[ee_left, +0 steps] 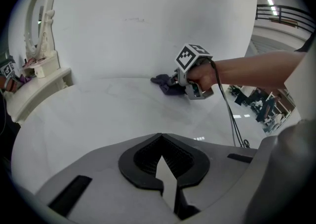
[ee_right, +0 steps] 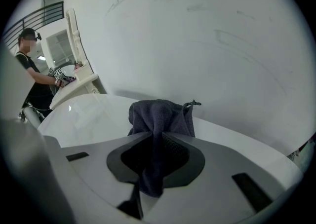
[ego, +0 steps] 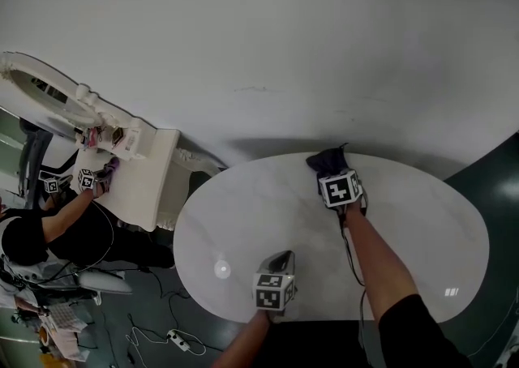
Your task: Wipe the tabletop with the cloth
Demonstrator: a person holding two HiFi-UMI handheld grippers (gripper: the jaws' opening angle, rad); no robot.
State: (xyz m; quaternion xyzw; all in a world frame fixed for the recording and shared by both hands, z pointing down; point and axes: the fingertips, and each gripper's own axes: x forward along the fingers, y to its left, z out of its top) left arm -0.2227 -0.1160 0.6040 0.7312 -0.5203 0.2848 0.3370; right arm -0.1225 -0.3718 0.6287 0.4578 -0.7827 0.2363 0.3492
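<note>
In the head view, a dark cloth (ego: 328, 161) is seen bunched into a small crumpled heap at the far edge of the white oval tabletop (ego: 235, 220), close to the wall. Its longer side is laid along the line of the right gripper (ego: 332, 173), pointing away from the person toward that far edge. The right gripper is closed on the near end of the cloth, while the left gripper (ego: 280, 258) is held over the near edge of the tabletop, well apart from the cloth. A person (ego: 32, 233) is seen at a dressing table (ego: 150, 188) to the left. In the left gripper view, the left gripper (ee_left: 160, 137) is shown with its jaws brought together at the tips and nothing between them; the tabletop (ee_left: 94, 114) lies beyond. Across it the cloth (ee_left: 163, 81) is seen as a dark, low lump resting on the surface at the tip of the right gripper (ee_left: 177, 83). In the right gripper view, the cloth (ee_right: 160, 113) appears dark blue-grey and towelling-like, with a small loop at its upper right corner. It is clamped in the right gripper (ee_right: 155, 138): a narrow fold is drawn lengthwise between the jaws, and the rest is bunched above the tips, over the tabletop (ee_right: 91, 114).
</note>
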